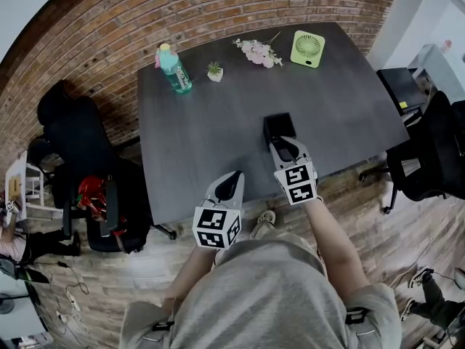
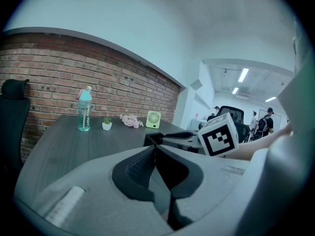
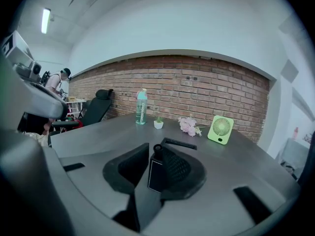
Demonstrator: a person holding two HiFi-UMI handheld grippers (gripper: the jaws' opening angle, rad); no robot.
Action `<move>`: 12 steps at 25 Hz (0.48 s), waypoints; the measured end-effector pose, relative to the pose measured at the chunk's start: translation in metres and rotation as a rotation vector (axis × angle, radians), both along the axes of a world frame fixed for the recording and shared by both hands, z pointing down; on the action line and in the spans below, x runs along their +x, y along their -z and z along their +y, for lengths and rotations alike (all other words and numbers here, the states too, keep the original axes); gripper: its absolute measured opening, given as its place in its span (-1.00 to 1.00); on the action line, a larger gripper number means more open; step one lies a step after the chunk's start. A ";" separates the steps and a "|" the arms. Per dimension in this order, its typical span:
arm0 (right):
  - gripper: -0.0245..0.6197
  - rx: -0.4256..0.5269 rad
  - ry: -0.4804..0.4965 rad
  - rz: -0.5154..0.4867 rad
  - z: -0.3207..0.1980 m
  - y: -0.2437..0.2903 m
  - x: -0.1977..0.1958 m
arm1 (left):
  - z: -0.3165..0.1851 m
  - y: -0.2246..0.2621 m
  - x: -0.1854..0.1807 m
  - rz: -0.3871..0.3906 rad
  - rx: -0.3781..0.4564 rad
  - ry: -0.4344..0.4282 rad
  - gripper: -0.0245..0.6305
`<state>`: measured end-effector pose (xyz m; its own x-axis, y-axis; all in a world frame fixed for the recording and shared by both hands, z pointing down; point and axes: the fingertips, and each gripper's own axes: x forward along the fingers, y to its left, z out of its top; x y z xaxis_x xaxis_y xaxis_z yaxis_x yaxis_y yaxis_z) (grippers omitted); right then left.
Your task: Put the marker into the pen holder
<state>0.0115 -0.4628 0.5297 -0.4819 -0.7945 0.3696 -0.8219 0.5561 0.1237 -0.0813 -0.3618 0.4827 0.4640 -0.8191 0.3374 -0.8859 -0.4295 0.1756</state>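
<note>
A black square pen holder point(image 1: 279, 126) stands on the dark grey table point(image 1: 189, 144), near its front edge. My right gripper point(image 1: 285, 149) sits just before the holder, shut on a black marker point(image 3: 155, 175) that stands upright between the jaws with its cap up. In the right gripper view the pen holder's rim point(image 3: 179, 143) shows just beyond the marker. My left gripper point(image 1: 230, 182) hovers over the table's front edge, left of the right one, jaws together with nothing in them. In the left gripper view the pen holder point(image 2: 151, 139) and the right gripper point(image 2: 184, 137) lie ahead to the right.
At the table's far side stand a teal water bottle point(image 1: 174, 68), a small potted plant point(image 1: 215, 70), pink flowers point(image 1: 257, 51) and a green fan point(image 1: 307, 48). Black office chairs stand left point(image 1: 73, 144) and right point(image 1: 429, 151) of the table.
</note>
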 end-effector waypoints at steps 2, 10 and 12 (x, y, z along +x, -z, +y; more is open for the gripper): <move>-0.67 0.009 -0.004 -0.004 0.011 0.005 0.000 | 0.009 0.002 -0.001 0.000 0.002 -0.001 -0.87; -0.67 0.067 -0.014 -0.035 0.075 0.031 0.004 | 0.055 0.006 0.003 0.004 0.021 -0.026 -0.87; -0.67 0.085 -0.017 -0.041 0.095 0.037 0.007 | 0.070 0.007 0.006 0.005 0.029 -0.031 -0.87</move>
<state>0.0181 -0.3675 0.4924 -0.4814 -0.8303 0.2809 -0.8366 0.5308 0.1354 -0.0753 -0.2922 0.4760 0.4913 -0.8137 0.3108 -0.8710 -0.4620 0.1673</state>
